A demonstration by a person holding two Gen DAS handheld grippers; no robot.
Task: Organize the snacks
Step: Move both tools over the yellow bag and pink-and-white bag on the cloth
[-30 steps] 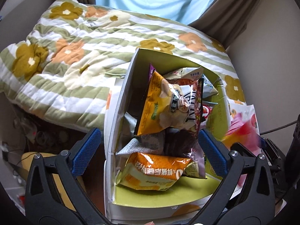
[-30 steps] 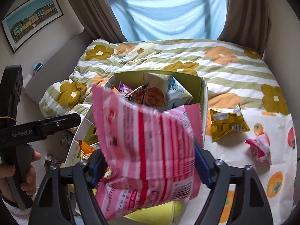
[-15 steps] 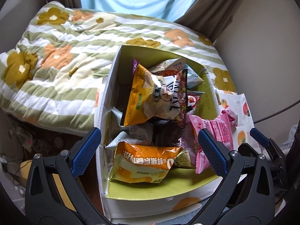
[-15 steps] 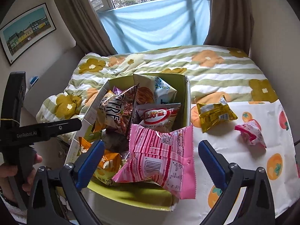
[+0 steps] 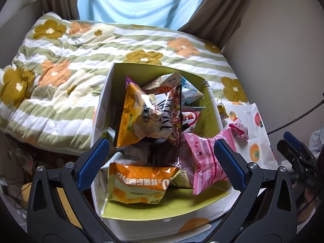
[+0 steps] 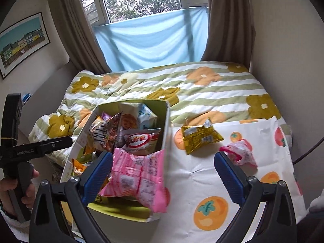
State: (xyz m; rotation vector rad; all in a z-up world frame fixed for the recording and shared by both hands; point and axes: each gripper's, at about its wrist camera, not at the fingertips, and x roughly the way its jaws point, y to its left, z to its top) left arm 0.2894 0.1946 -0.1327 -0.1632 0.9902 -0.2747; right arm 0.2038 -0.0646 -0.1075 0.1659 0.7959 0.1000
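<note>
The left gripper (image 5: 160, 163) hovers spread over the snack box (image 5: 212, 109), holding nothing. The pink striped packet (image 6: 135, 177) lies inside against the right wall. The right gripper (image 6: 163, 175), fingers wide, should swing right to the yellow packet (image 6: 199, 137), then the small pink packet (image 6: 240, 155), pinching each across its middle.

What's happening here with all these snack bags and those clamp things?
A person holding two grippers is packing snacks into a cardboard box. A pink striped bag lies in the box, and the right gripper is open and empty. A gold packet and a small pink packet wait on the cloth. The left gripper hovers open.
</note>
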